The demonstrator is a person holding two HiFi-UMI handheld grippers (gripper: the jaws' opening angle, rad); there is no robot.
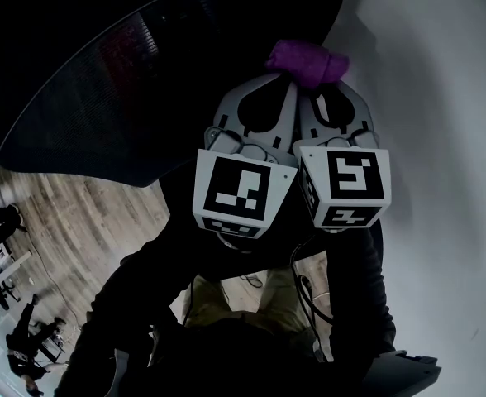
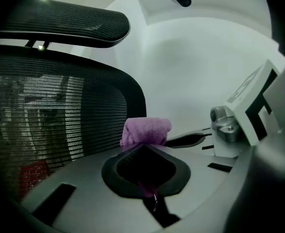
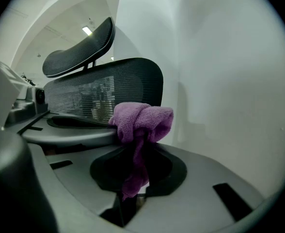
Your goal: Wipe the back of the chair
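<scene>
Left gripper: held close beside its partner, jaws pressed together on a purple cloth, with a strand of the fabric showing down in the gap between them.
Right gripper: jaws clamped on the same cloth, with a bunched knot standing above the tips and a tail hanging down through the jaw opening.
Cloth: pinched at the tips of both tools, seen from the head view as a purple wad at the far end of the pair, right at the edge of the chair's backrest; contact with the mesh could not be made out.
Chair: black mesh backrest filling the left of the left gripper view, with a curved headrest mounted above it on a short stem.
Marker cubes: side by side in the head view, left cube and right cube almost touching.
Setting: plain white wall on the right, wood-pattern floor below the chair.
</scene>
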